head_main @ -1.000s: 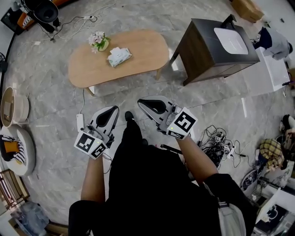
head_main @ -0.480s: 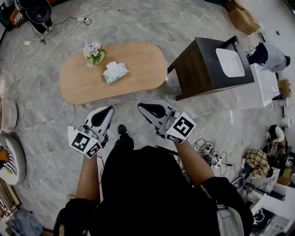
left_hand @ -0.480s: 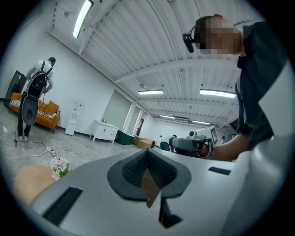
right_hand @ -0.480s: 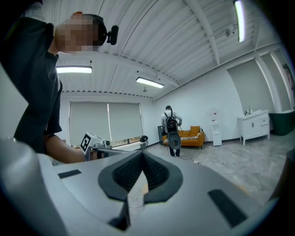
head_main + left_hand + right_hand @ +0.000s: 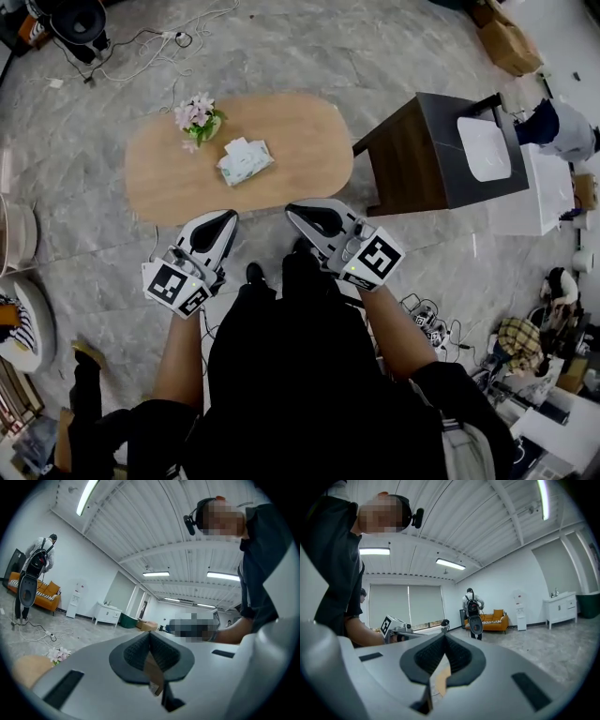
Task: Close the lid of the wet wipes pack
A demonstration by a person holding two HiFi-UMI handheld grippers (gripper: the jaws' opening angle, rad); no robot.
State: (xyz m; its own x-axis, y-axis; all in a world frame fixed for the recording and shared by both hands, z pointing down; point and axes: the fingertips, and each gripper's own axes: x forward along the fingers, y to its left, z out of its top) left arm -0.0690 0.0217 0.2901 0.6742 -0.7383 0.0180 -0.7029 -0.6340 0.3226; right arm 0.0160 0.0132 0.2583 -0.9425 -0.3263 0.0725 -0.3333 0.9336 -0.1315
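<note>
The wet wipes pack (image 5: 246, 160), pale green and white, lies on the oval wooden table (image 5: 300, 141) in the head view, beside a small bunch of flowers (image 5: 197, 117). Something white sticks up at its far end; its lid is too small to make out. My left gripper (image 5: 223, 221) is held just short of the table's near edge, its tip toward the pack, shut and holding nothing. My right gripper (image 5: 302, 210) is level with it to the right, also shut and holding nothing. In the left gripper view the left gripper (image 5: 150, 637) points upward, with the flowers (image 5: 58, 654) at lower left. The right gripper view shows my right gripper (image 5: 443, 637) aimed across the room.
A dark cabinet (image 5: 422, 159) with a white basin top stands right of the table. Cables (image 5: 431, 319) lie on the floor at the right. A cardboard box (image 5: 511, 42) sits far right. A person with a backpack (image 5: 472, 607) stands by an orange sofa (image 5: 494, 620).
The table and the pack have come nearer to both grippers as the person stepped toward them. Both grippers stay shut and side by side.
</note>
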